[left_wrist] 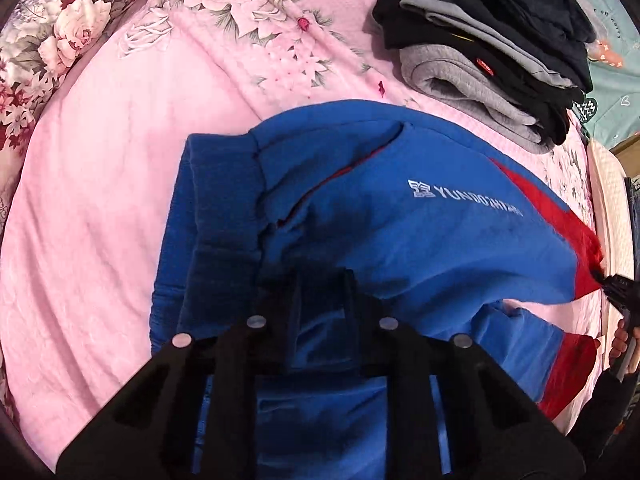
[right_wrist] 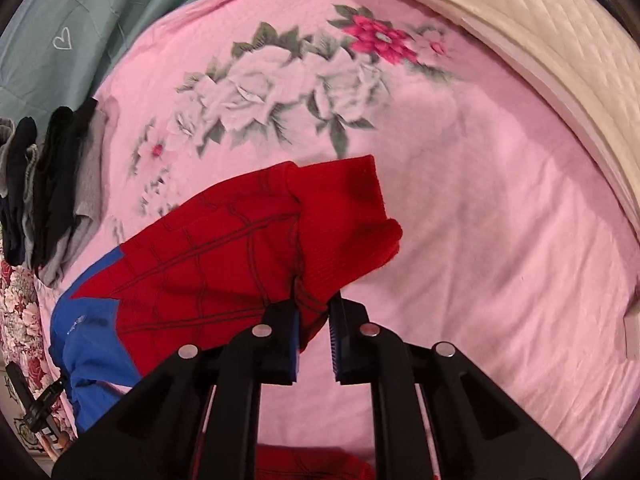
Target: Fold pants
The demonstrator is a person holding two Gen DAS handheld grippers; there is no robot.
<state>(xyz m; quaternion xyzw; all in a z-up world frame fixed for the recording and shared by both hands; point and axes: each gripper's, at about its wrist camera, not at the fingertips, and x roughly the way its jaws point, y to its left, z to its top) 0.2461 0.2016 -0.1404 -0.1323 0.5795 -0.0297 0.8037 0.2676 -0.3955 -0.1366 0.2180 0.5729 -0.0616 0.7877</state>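
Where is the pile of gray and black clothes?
In the left wrist view the pile of folded clothes sits at the upper right on the pink bedspread, just beyond the blue and red pants.

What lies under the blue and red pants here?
The pink floral bedspread shows around the blue and red pants, and a lower layer of the pants shows beneath the lifted fold. Anything directly beneath the fabric is covered.

Pants (left_wrist: 360,208) on bedspread (left_wrist: 100,200); clothes stack (left_wrist: 480,48) apparently behind them.
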